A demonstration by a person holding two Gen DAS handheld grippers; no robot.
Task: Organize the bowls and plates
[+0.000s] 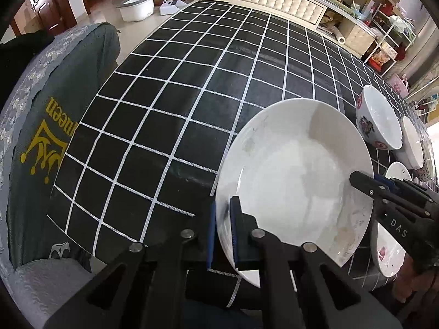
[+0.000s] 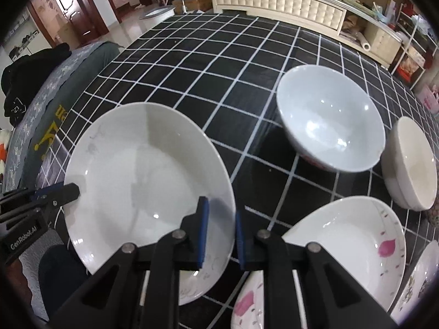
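two grippers bracket the white plate point(image 2: 142, 181) on the checked cloth point(image 1: 192, 82): the left gripper point(image 1: 222, 230) is clamped on its rim, while the right gripper point(image 2: 219, 235) straddles the opposite rim, blue pads not quite pressing. i'd seat both grips evenly before lifting level.

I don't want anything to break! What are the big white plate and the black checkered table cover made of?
The big white plate looks like glazed ceramic or porcelain: it is smooth, glossy, with bright light spots on it. So it could break; hard plastic can't be ruled out. The black checkered table cover looks like soft cloth or vinyl: it shows creases and a dull sheen, with white grid lines that look stitched or printed.
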